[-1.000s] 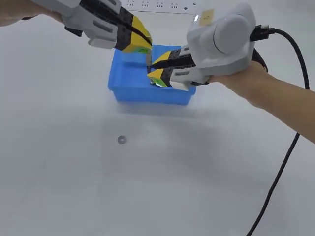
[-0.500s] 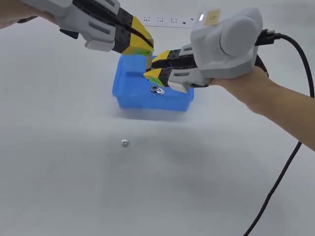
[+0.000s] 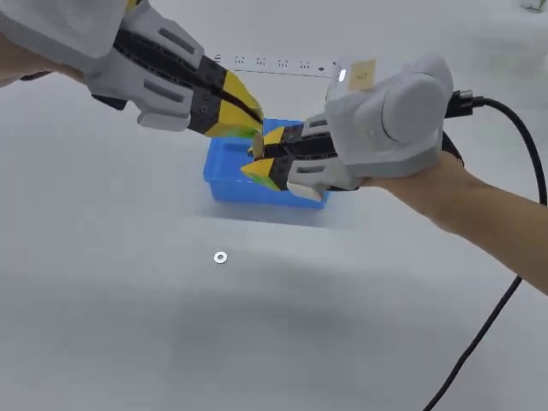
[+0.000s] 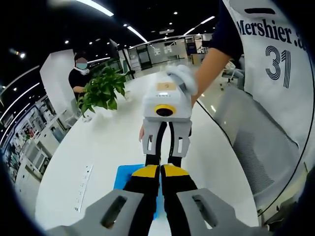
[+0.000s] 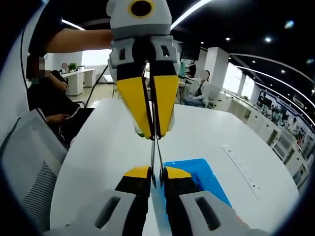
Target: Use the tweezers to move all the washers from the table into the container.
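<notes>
Right gripper view: tweezers (image 5: 155, 155), thin steel, long axis straight ahead, from right gripper (image 5: 156, 173) to left gripper (image 5: 152, 133) facing it. Both sets of jaws pinched shut on tweezers, one at each end; which end is tip, cannot tell. Head view: short stretch visible between yellow tips, over blue container (image 3: 223, 184). One washer (image 3: 221, 257) flat on white table (image 3: 120, 325), well apart from both grippers, on near side of container.

Inside of container (image 3: 221, 175) — behind left tool (image 3: 253, 130) and right tool (image 3: 257, 156); tweezers (image 5: 155, 142) ends lost between jaws
</notes>
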`<state>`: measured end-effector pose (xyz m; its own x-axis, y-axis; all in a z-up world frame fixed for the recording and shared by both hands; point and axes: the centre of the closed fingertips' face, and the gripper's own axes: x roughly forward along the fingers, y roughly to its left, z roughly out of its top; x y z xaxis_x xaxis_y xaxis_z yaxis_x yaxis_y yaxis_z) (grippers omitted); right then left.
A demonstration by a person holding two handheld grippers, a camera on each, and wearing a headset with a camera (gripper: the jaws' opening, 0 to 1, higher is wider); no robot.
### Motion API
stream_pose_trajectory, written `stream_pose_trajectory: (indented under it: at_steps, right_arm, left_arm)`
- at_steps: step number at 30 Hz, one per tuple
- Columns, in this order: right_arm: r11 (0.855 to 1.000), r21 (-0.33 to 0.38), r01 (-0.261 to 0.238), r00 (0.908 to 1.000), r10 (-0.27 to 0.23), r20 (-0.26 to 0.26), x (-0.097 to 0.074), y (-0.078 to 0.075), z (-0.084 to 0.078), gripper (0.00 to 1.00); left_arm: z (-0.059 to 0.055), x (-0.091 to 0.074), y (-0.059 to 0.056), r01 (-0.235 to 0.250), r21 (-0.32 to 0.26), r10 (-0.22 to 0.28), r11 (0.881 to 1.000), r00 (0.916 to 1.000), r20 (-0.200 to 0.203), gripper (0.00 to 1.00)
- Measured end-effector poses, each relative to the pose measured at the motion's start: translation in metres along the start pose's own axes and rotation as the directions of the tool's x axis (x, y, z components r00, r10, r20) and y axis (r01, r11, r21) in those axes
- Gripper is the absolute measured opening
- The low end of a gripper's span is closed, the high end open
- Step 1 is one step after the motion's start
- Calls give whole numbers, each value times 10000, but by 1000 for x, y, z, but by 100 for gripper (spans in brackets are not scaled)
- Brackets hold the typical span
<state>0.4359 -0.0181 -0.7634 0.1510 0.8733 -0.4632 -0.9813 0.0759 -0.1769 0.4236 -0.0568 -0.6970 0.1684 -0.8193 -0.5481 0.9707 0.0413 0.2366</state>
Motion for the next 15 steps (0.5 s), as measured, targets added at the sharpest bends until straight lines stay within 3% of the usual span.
stream_pose_trajectory:
  at_steps: [2,10,15]
  right_arm:
    - [9999,-113,-103,9999,102,-72,4,14,0,11]
    - [9953,59,-964,9947,966,-366,33,71,-16,11]
    - [9909,-19,-1349,9880,1343,-757,48,89,-29,12]
  left_arm:
    - [-4,-3,-12,-13,-183,13,9998,10000,-3,5]
    - [-39,-11,-63,-84,-1062,56,9943,9996,-264,5]
    - [-61,-10,-79,-98,-1539,33,9880,9991,-429,5]
